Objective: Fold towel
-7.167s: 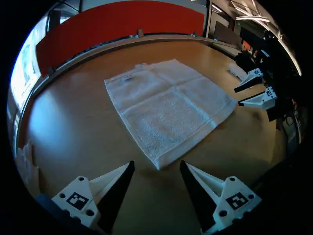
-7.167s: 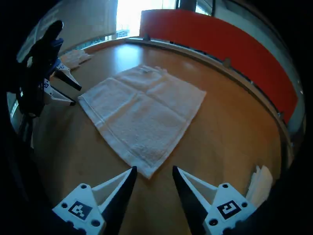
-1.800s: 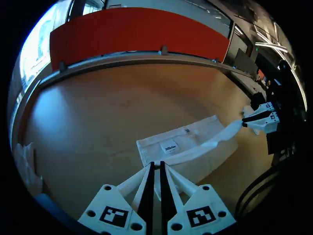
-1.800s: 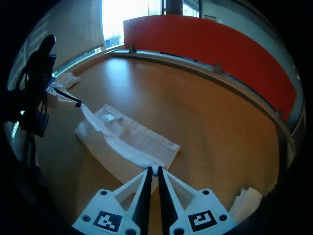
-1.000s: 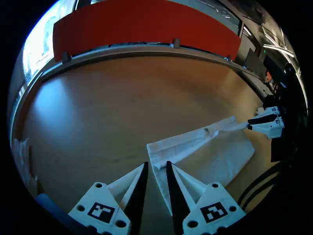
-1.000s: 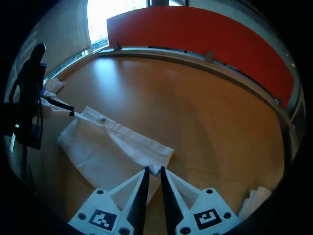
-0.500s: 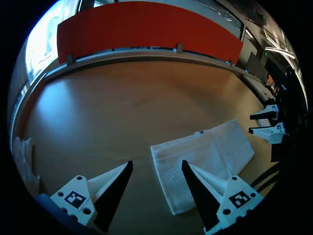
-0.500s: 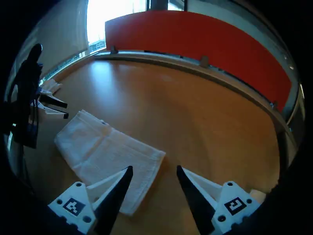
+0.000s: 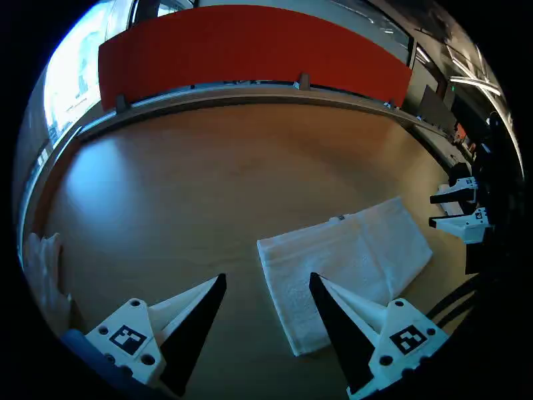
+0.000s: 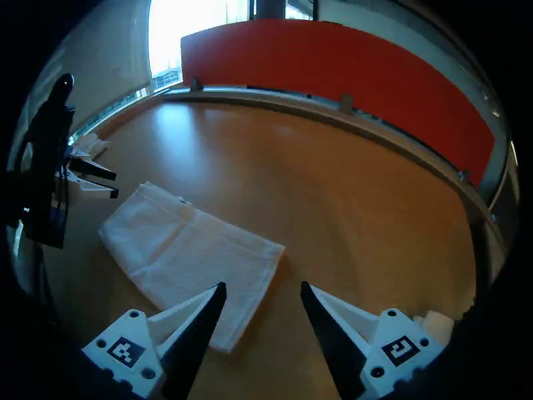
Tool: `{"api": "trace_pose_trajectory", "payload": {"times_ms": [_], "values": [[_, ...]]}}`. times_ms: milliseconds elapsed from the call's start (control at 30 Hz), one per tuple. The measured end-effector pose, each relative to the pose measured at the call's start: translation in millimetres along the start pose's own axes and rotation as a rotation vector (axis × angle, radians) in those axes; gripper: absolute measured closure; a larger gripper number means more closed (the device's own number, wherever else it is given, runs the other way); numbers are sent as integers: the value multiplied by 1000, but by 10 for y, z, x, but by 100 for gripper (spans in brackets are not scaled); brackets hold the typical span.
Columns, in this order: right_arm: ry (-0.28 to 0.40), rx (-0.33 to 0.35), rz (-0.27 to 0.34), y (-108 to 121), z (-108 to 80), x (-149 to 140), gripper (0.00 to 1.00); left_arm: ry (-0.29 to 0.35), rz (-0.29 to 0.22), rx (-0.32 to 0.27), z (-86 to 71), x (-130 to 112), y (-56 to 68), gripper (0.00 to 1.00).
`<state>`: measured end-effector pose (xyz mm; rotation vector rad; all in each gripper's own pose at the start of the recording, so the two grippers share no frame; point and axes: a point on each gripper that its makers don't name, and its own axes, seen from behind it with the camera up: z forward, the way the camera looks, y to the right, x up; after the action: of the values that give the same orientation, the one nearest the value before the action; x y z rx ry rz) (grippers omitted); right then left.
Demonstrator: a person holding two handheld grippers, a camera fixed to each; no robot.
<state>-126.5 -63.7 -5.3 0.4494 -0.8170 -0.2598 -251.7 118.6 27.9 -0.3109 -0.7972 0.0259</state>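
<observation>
Nearest, in left gripper view: left gripper (image 9: 266,276), fingers spread wide, gripping nothing, low over the table (image 9: 173,173). Right finger overlapping the near short end of the towel (image 9: 353,253) in the picture; cannot tell whether touching. In right gripper view: right gripper (image 10: 263,285) likewise released and empty, near corner of the towel just ahead of its left finger. Lies flat on the wood as a long folded rectangle, edges roughly matched, small tag (image 9: 340,217) poking from the far long edge. Judged: one fold laid, cross fold next. For that: pinch both layers at one short end, one gripper per corner, lift low, carry over to the other short end, line up edges before letting go, avoid dragging the bottom layer. Farther off: white pile (image 9: 43,267) at table edge, then red partition (image 9: 253,47).
</observation>
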Motion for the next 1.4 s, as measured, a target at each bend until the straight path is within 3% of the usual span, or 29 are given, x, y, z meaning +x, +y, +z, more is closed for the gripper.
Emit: {"api": "trace_pose_trajectory", "payload": {"times_ms": [500, 1033, 1400], "values": [[-12, 8, 2, -119, -215, -282, 14, -14, -36, 26, -221, -321, 24, 8], [-46, 67, -55, -217, -160, -469, 14, -18, -65, 64, -384, -514, -6, 8], [-94, 132, -153, -299, -115, -649, 30, -23, -119, 94, -588, -708, -35, 8]]}}
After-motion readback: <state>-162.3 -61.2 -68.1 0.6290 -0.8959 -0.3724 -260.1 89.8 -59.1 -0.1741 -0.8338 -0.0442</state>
